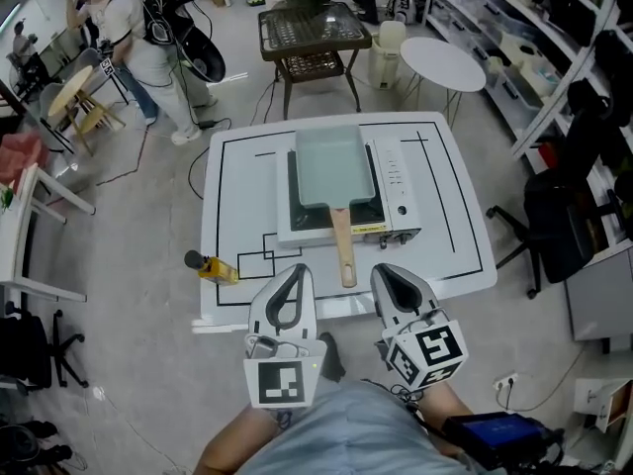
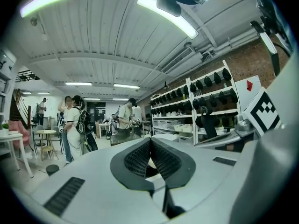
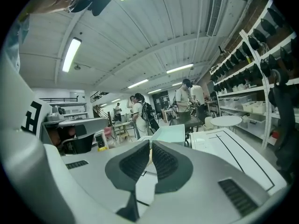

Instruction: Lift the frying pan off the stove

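Right now your rectangular frying pan [image 1: 334,166], smooth pale green with shallow walls, sits flat on the white, boxy stove [image 1: 396,191]. Its straight wooden handle [image 1: 342,247] juts past the stove's near edge over the white, black-lined counter [image 1: 445,236]. Nearer than the stove, your left gripper [image 1: 295,273] and right gripper [image 1: 388,273] flank the handle's end without touching it. Each has its ribbed pads closed together on nothing.
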`<state>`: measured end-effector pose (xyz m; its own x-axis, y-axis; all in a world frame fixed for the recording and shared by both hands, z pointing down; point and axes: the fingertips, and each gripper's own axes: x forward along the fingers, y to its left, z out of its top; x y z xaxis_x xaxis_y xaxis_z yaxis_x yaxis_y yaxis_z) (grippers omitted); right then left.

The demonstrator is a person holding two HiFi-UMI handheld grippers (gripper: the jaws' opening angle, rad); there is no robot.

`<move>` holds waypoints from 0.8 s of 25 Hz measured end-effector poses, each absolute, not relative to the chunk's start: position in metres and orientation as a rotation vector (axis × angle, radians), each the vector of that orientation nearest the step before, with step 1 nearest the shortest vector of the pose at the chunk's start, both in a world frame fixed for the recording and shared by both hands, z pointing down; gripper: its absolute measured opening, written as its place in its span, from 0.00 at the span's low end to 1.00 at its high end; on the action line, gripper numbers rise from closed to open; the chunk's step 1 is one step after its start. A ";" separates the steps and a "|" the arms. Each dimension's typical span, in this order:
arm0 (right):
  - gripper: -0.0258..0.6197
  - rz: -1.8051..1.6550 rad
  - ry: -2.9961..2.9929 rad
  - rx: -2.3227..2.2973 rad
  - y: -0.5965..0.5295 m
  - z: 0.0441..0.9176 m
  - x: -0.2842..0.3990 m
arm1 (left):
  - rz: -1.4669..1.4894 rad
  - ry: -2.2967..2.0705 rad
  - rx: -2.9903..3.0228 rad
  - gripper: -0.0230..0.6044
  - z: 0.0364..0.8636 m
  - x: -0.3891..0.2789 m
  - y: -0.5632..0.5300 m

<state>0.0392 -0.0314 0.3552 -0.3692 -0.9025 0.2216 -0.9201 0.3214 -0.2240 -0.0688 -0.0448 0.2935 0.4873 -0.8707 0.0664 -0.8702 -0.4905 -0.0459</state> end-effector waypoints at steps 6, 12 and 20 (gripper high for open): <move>0.12 0.447 -2.541 1.761 -0.064 0.343 0.040 | -0.084 1.572 -2.658 0.06 0.280 -0.071 -0.075; 0.12 0.448 -2.563 1.755 -0.087 0.344 0.051 | -0.118 1.607 -2.646 0.06 0.288 -0.066 -0.092; 0.12 0.538 -2.638 1.634 -0.118 0.348 0.055 | -0.126 1.691 -2.618 0.06 0.285 -0.060 -0.122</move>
